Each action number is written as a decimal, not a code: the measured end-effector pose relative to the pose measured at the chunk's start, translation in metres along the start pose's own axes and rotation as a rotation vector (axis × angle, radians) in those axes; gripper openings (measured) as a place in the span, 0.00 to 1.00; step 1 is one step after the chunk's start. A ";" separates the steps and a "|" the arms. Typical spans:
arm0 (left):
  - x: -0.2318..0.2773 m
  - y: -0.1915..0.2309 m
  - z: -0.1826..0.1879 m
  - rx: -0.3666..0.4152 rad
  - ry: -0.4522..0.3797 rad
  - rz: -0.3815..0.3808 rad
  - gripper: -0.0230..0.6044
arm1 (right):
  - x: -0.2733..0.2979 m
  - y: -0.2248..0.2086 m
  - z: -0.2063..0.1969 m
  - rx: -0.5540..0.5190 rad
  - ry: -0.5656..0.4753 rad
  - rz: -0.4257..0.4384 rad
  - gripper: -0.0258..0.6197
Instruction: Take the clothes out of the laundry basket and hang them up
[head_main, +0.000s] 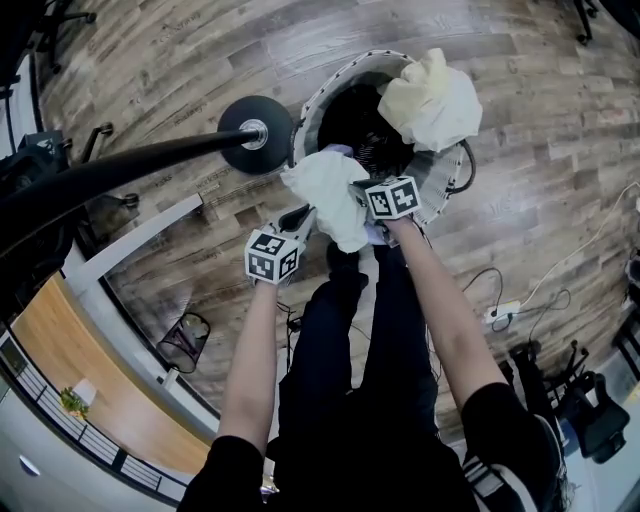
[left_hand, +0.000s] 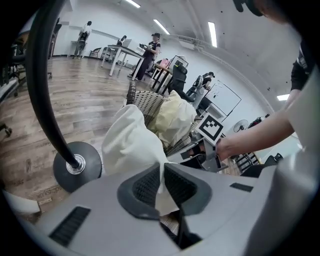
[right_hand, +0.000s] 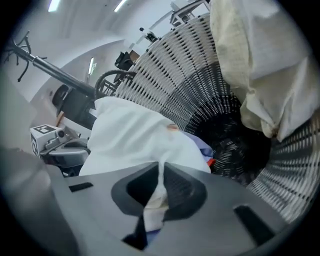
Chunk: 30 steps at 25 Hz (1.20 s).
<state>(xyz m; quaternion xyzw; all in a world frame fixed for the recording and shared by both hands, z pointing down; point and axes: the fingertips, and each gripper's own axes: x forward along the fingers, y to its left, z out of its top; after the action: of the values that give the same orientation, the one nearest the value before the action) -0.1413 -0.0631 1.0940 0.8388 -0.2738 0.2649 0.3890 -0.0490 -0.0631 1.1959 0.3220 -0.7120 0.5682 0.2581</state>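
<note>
Holds white cloth garment (head_main: 325, 195) at two spots, left gripper (head_main: 300, 220) and right gripper (head_main: 362, 192) jaws each pinched nearly closed on a thin fold, over near rim of white woven laundry basket (head_main: 322, 92), presumably to lift and spread it for hanging.

No readable text, perhaps too blurred

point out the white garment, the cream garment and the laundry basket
white garment (head_main: 325, 190), head view, middle of the bunched cloth
cream garment (head_main: 435, 100), head view, middle of the heap at the basket's rim
laundry basket (right_hand: 185, 75), right gripper view, its woven wall
</note>
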 end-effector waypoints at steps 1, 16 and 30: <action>0.000 -0.001 0.000 0.007 0.005 0.005 0.10 | 0.000 0.003 0.000 -0.009 0.005 0.001 0.06; -0.076 -0.050 0.065 0.007 -0.057 0.064 0.08 | -0.107 0.057 0.018 -0.067 -0.088 -0.042 0.06; -0.193 -0.158 0.160 0.095 -0.183 0.054 0.08 | -0.237 0.161 0.022 -0.061 -0.281 0.025 0.08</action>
<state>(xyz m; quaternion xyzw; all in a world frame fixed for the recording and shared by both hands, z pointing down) -0.1362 -0.0555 0.7974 0.8692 -0.3177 0.2105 0.3149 -0.0137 -0.0216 0.9143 0.3816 -0.7619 0.4987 0.1586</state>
